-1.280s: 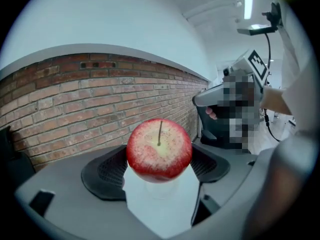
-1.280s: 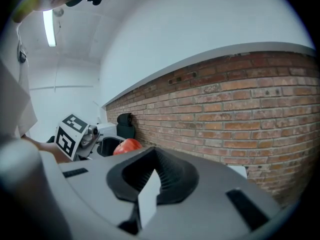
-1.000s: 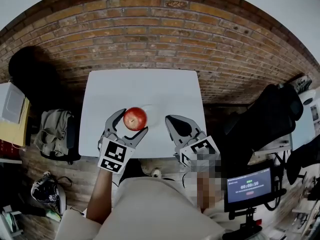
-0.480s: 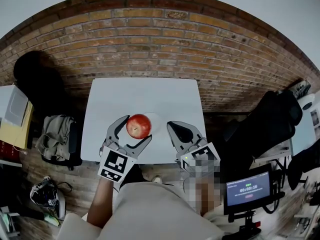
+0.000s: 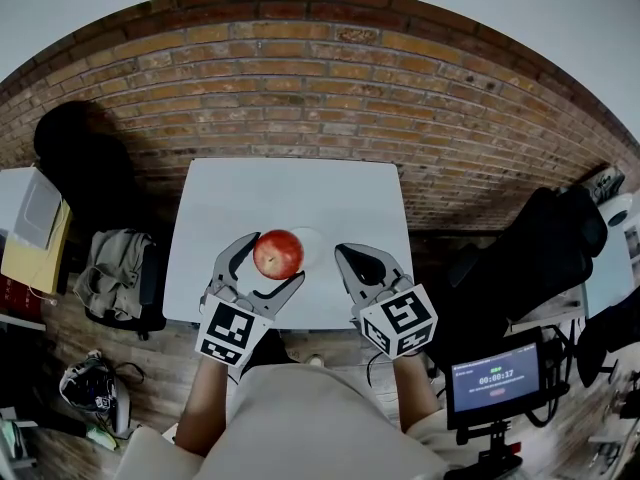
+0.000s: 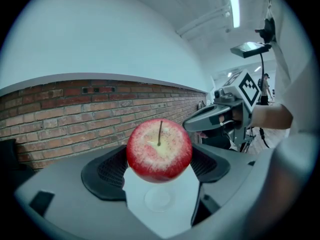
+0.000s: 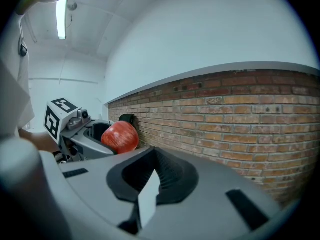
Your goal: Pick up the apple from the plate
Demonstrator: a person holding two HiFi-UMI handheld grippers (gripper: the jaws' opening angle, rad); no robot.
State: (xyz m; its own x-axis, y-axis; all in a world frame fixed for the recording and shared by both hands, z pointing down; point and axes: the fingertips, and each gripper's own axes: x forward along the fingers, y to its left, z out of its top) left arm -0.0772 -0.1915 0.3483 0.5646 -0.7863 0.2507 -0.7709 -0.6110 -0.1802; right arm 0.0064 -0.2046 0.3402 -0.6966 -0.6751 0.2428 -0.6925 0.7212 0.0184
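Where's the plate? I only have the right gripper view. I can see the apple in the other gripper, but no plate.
Observer: In the left gripper view, the plate lies on the table, straight below the apple.
Operator: Is the apple off it?
Observer: Yes. The jaws of the left gripper clamp its two sides, stem up, and hold it above the plate.
Operator: Where's my gripper?
Observer: In the head view, the right gripper is over the table's near edge, just right of the plate.
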